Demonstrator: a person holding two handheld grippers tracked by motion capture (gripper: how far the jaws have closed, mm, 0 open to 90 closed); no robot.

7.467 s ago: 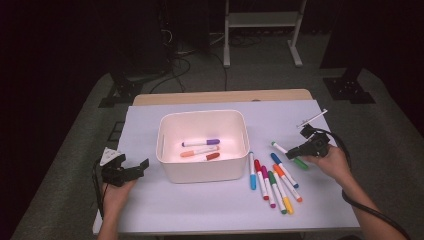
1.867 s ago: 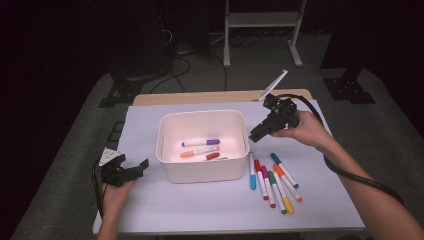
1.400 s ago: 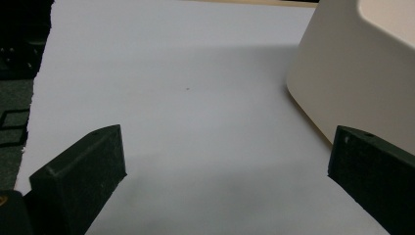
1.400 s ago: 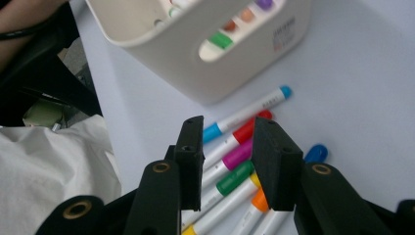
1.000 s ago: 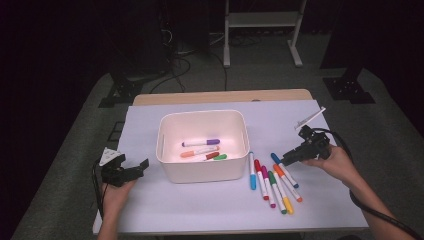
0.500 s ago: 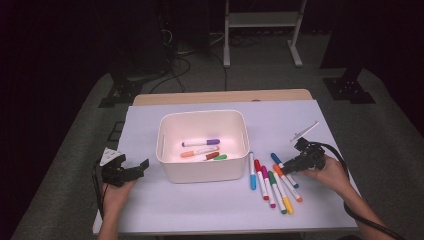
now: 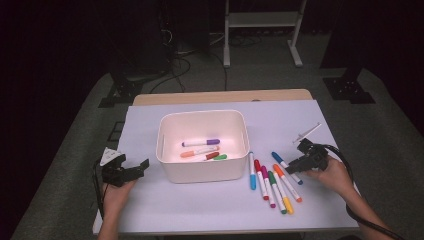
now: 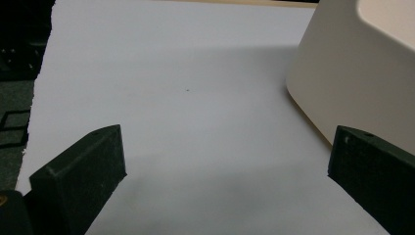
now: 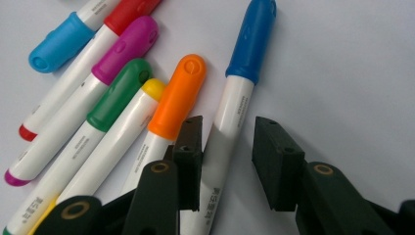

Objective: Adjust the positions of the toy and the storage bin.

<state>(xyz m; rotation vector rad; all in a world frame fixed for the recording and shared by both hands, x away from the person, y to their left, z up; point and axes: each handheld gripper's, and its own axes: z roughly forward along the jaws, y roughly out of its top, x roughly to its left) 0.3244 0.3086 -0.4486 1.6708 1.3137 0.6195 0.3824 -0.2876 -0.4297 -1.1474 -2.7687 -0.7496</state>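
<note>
A white bin point(image 7: 202, 116) holds purple point(image 7: 201, 143), orange point(image 7: 199, 152), red and green markers. To its right, several more markers lie in a row on the pale sheet. My right gripper point(image 7: 295, 167) is low over the dark blue marker point(image 7: 286, 167). In the right gripper view its jaws straddle that blue marker point(image 9: 230, 122): they have just been closing, and a gap still shows at the right pad point(image 9: 271, 161). An orange marker point(image 9: 178, 98) lies just beside the left pad. My left gripper point(image 7: 137, 169) rests open and empty left of the bin point(image 8: 352, 63).
Green point(image 9: 115, 95), yellow point(image 9: 127, 127), magenta point(image 9: 122, 49), red and light blue point(image 9: 61, 41) markers lie close together beside the blue one. Bare sheet point(image 8: 171, 73) lies in front of the left gripper. Stand legs and cables sit on the floor beyond the table.
The right gripper has come back from the bin and sunk onto the row of markers, settling over the dark blue one. A green marker now lies in the bin. The left gripper stayed still.
</note>
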